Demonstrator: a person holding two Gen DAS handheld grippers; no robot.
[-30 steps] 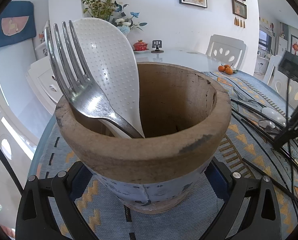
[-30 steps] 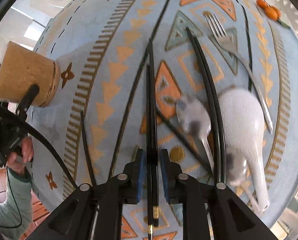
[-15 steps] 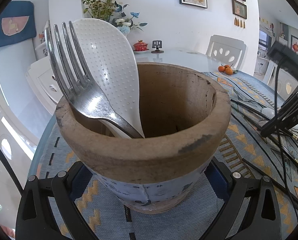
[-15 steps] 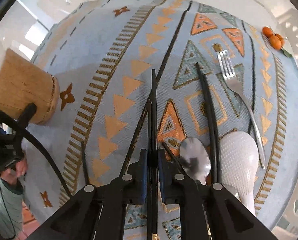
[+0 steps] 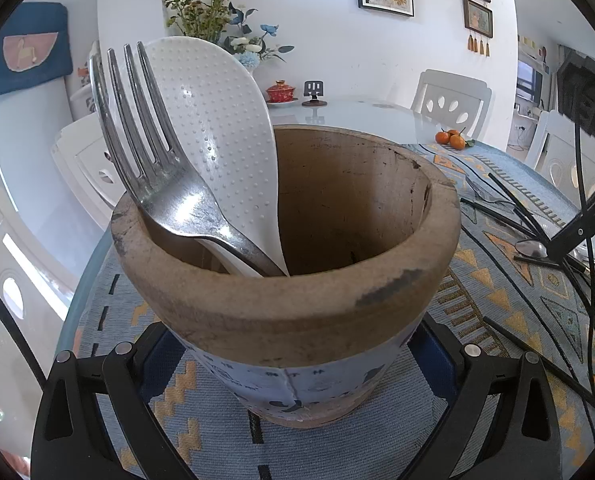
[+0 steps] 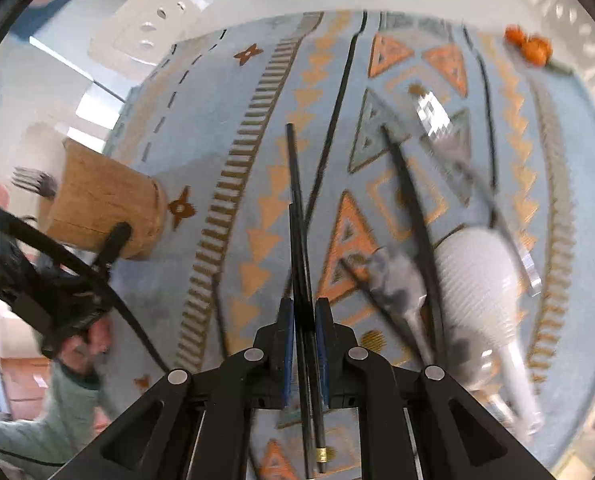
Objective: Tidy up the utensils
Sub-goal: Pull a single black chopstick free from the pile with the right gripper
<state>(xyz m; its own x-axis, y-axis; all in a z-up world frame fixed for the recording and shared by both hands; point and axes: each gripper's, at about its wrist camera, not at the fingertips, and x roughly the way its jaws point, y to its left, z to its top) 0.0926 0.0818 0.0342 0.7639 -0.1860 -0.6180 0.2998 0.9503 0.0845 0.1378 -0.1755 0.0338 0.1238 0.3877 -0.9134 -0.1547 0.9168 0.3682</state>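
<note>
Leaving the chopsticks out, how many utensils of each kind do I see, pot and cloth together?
Forks: 2 (pot fork, cloth fork)
Rice paddles: 2 (pot paddle, cloth paddle)
Metal spoon: 1
Total: 5

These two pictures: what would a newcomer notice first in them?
In the left wrist view, a big wooden pot fills the middle, a metal fork and white rice paddle leaning at its left side. In the right wrist view, the right gripper pinches black chopsticks above the patterned blue cloth.
</note>
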